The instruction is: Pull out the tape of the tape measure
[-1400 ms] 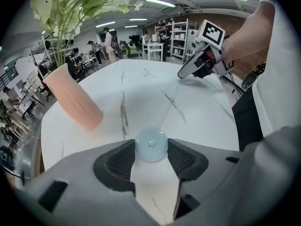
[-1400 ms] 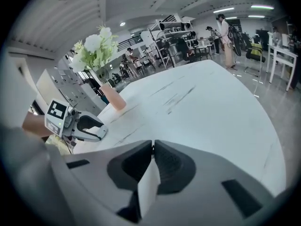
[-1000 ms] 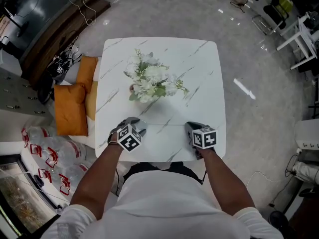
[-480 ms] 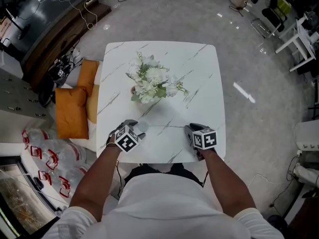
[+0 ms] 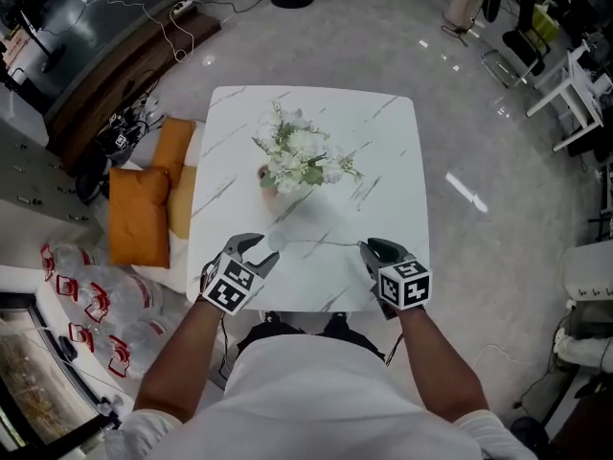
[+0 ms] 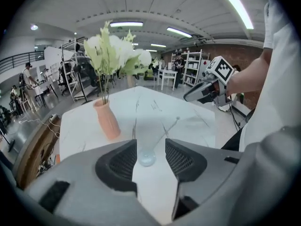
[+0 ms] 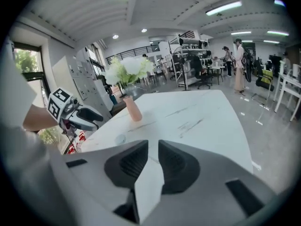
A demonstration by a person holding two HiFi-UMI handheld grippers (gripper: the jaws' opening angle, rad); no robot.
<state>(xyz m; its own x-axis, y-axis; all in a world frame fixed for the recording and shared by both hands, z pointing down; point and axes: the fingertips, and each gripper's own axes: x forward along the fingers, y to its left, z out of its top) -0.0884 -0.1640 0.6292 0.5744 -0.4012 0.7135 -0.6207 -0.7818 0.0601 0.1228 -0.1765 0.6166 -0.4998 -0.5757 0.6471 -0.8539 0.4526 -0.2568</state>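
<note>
Above table (image 5: 383, 161) edge: left gripper (image 5: 263, 249) empty, jaws apart, just been closing; right gripper (image 5: 375, 249) empty, narrowly apart; tape measure (image 6: 146, 159) faint.

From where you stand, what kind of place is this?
Probably an open-plan workshop or lab rather than a home. Metal shelving racks and an office chair stand in the background, loose cables trail nearby, and strip lights run across the ceiling.
</note>
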